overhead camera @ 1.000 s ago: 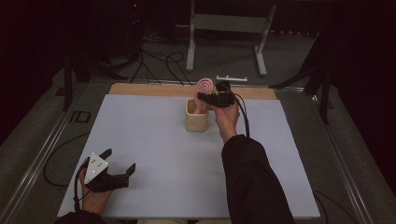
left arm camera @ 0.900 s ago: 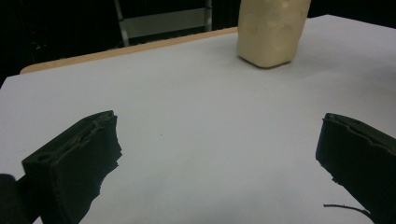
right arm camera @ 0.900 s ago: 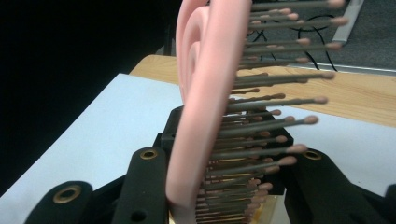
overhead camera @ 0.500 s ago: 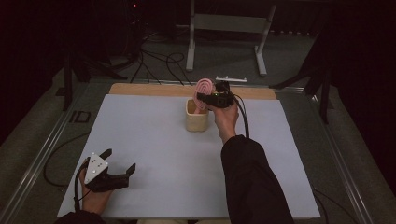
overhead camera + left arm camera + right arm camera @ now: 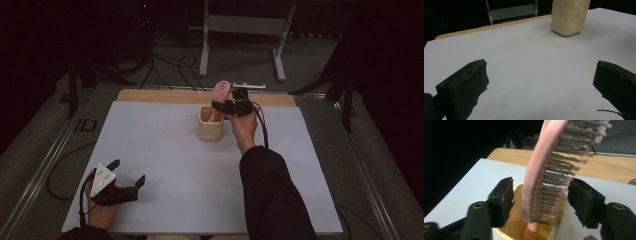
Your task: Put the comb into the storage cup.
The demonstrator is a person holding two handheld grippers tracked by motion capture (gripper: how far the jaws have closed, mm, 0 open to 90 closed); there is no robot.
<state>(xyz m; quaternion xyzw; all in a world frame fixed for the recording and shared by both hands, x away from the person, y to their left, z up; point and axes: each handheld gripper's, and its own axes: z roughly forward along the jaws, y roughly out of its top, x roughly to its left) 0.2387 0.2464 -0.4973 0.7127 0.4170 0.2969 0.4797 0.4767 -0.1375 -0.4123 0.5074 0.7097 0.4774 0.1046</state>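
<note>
A pink hairbrush [image 5: 220, 90] stands handle-down in a cream cup [image 5: 210, 127] at the back middle of the table. My right gripper [image 5: 218, 106] hovers just over the cup's rim, open. In the right gripper view its jaws stand on either side of the brush [image 5: 536, 175]; the bristles face the right-hand jaw and come close to it, while a gap remains at the left-hand jaw. The handle goes down into the cup [image 5: 560, 230]. My left gripper [image 5: 129, 171] rests open near the front left corner, holding nothing [image 5: 541, 67], with the cup [image 5: 569, 17] far ahead of it.
A pale grey mat [image 5: 165, 150] covers the table, with a wooden strip [image 5: 160, 96] along the back edge. Behind the table stand a metal frame [image 5: 245, 25] and floor cables [image 5: 165, 65]. Metal rails [image 5: 45, 165] run along both sides.
</note>
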